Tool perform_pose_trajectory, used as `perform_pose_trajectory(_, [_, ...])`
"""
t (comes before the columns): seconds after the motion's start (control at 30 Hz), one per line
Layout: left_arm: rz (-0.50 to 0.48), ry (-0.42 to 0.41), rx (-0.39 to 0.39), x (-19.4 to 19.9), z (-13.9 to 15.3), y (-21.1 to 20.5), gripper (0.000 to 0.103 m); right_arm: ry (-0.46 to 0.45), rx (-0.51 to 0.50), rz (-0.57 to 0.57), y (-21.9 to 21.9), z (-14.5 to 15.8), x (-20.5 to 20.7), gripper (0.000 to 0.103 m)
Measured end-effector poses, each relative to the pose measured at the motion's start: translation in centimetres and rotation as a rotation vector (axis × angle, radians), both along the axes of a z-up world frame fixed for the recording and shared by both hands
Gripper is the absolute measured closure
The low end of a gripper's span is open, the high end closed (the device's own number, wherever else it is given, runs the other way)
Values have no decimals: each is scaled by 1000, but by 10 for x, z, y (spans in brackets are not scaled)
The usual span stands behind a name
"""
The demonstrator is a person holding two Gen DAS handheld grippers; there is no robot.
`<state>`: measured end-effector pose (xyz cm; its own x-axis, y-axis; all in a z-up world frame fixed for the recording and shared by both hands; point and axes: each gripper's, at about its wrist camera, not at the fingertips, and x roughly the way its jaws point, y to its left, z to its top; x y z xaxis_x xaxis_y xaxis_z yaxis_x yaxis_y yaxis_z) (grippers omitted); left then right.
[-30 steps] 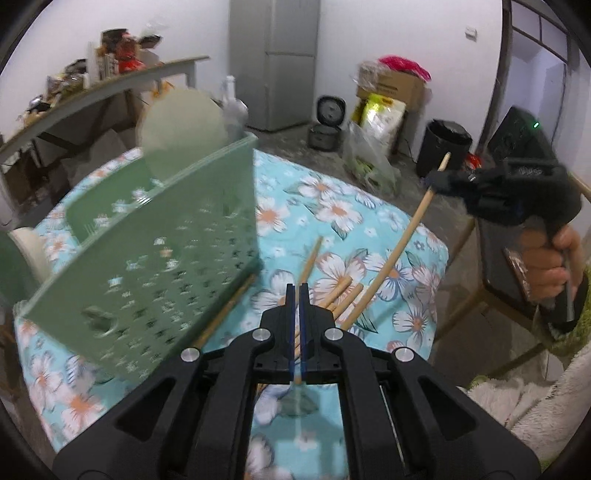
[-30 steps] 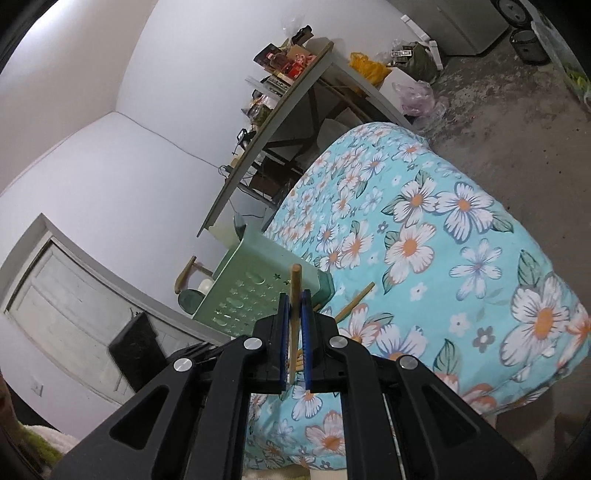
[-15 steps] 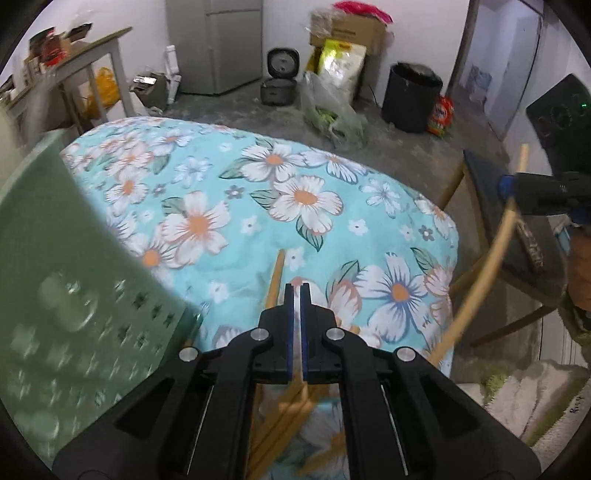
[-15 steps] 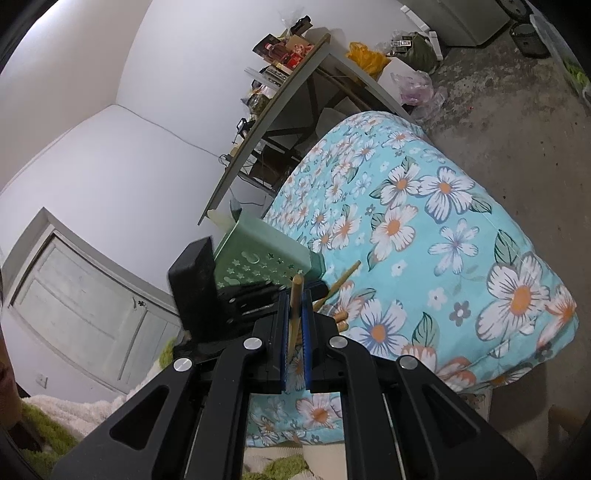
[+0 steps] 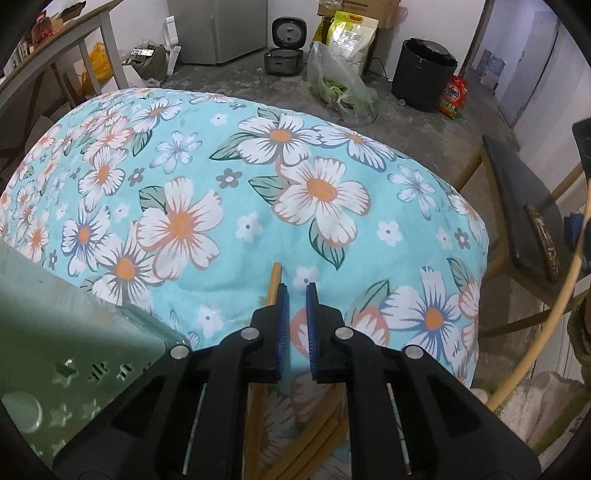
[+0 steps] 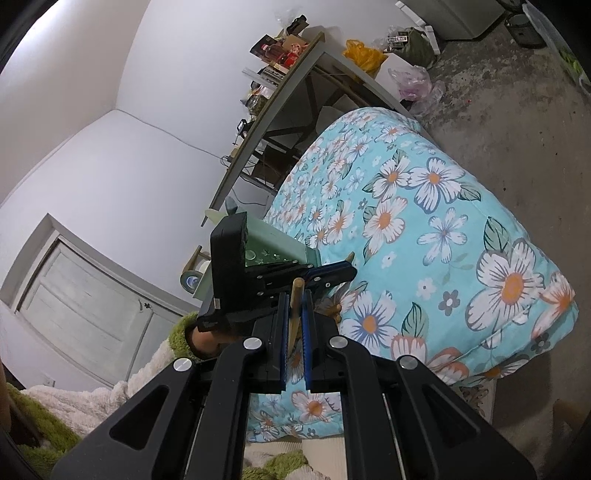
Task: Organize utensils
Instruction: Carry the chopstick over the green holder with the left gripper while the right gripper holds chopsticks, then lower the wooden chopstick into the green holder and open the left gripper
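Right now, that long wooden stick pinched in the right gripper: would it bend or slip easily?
The chopstick looks stiff: it stands straight between the right gripper pads. Thin wood, so probably light. Held near one end, it might pivot; laid on the flowered cloth, it could roll.

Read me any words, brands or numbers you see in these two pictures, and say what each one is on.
"OMO", though blurry: on the red detergent pouch on the floor beside the black bin.
Yellow-green sack: print too blurred to read.
Dark chair: gold lettering unreadable.
Cardboard box: markings too small.
Shelf items: labels too small.
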<state>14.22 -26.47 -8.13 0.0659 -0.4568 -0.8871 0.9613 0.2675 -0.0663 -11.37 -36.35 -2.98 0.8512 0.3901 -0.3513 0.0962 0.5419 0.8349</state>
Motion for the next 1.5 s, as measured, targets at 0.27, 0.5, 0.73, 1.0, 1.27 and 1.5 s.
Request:
perform_pose_trajectory(0.27, [17,-71,-18,-5,12,-1,103,-9,0,1,2,1,-1,96])
perform_pose_trajectory(0.5, [41,-145,-101,-16,56,25,103,-22,-18,15,8,4,4,96])
perform_pose_trajectory(0.73, [97,-226,-205,-26,106,69,103,-42,-46,24,13,12,10,96])
perform_pose_trajectory(1.0, [192,-294,-310,-30,151,119,103,-70,-76,39,21,24,22,96])
perform_pose_trajectory(1.27, [270,-345,-377,-33,178,157,103,-100,-113,55,32,39,33,96])
perform_pose_trajectory(1.5, [314,-376,-422,-34,194,183,103,-120,-132,63,40,51,40,96])
